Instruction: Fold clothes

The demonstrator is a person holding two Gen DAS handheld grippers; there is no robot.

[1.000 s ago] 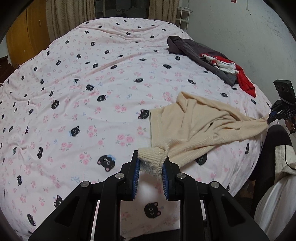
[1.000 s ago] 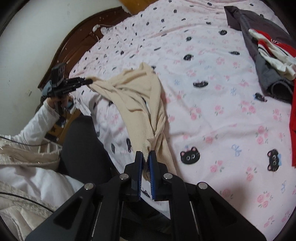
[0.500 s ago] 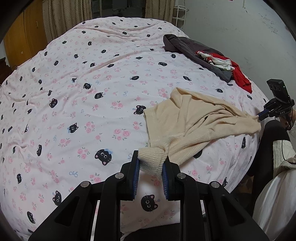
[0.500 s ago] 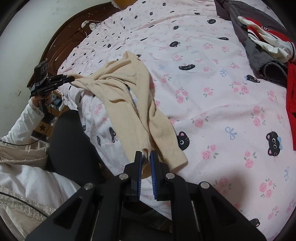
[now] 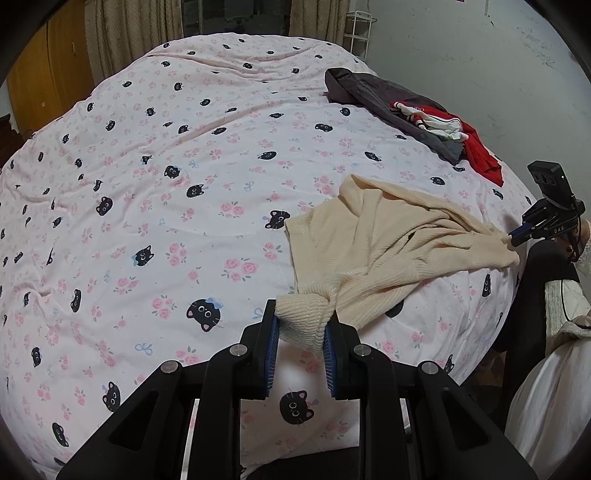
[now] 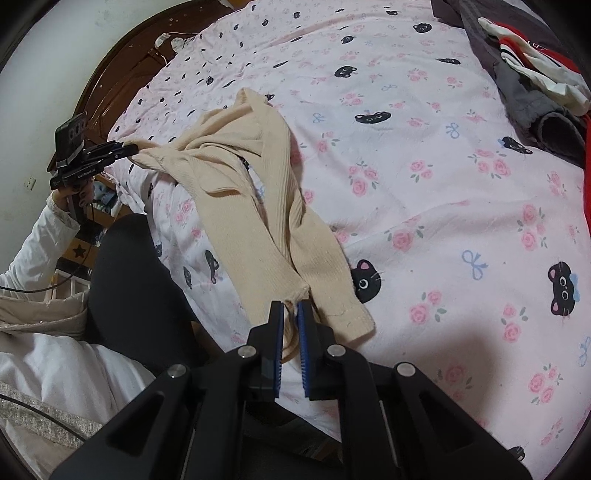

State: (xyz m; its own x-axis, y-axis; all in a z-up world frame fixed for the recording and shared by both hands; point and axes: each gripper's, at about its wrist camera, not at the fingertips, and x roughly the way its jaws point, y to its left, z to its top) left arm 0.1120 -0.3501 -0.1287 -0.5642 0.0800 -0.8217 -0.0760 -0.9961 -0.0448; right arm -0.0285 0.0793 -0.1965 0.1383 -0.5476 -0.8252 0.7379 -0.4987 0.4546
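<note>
A cream sweater [image 5: 388,243] lay crumpled near the edge of a bed [image 5: 184,184]. The left tongs [image 5: 300,325] were clamped on its ribbed hem, the right tongs [image 6: 290,325] on its opposite end.

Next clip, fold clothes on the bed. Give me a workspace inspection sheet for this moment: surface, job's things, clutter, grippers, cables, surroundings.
Surface: bed with a pink sheet printed with cats and roses, lightly wrinkled.
Job's things: cream sweater lying crumpled near the bed's edge, stretched between the two grippers.
Clutter: dark grey garment and red-and-white garment piled at the far side of the bed.
Grippers: left gripper has its jaws shut on a bunched ribbed end of the sweater; right gripper has its jaws shut on a thin pinch of the other end.
Cables: thin black cable running across the person's white sleeve.
Surroundings: dark wooden headboard, curtains, wooden wardrobe, white wall.
</note>
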